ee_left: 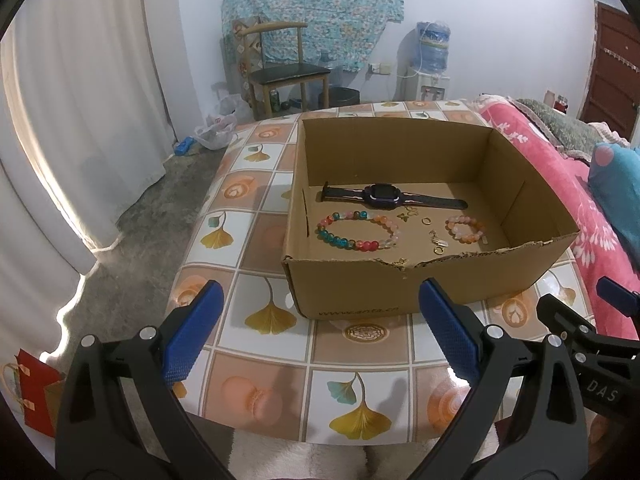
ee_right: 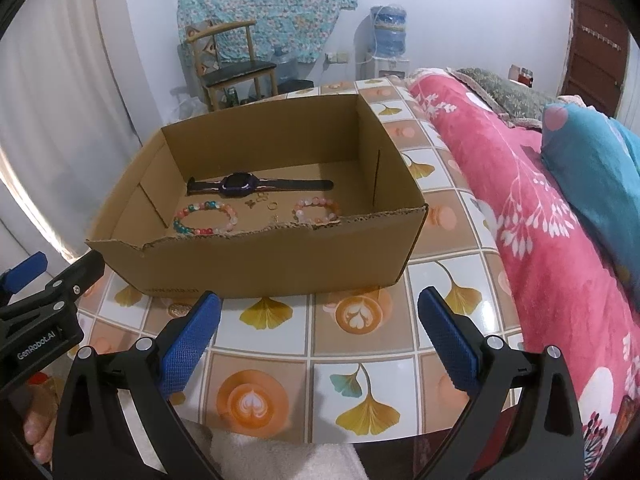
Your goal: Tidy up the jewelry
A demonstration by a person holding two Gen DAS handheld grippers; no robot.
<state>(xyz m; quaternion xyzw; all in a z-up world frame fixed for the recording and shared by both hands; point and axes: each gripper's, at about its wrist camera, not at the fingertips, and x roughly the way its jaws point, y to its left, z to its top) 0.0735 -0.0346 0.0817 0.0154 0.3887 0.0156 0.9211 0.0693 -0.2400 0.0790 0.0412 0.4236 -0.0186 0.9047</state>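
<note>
Jewelry lies in the cardboard box (ee_left: 360, 292) near the middle of the tiled surface (ee_left: 256, 364). Left claw (ee_left: 320, 332) and right claw (ee_right: 318, 336), both released and empty, hover over the surface's near edge. Inside the box: beaded bracelet (ee_left: 356, 230), smaller bracelet (ee_left: 466, 229), small gold pieces (ee_left: 426, 221), and a watch (ee_left: 394, 195) toward the far wall

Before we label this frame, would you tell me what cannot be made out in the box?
- Small gold pieces: too small in both wrist views to tell type or count.
- Gold chain: left wrist view, mostly hidden by the box's torn front wall.
- Large bead bracelet: right wrist view, near side cut by that wall.
</note>
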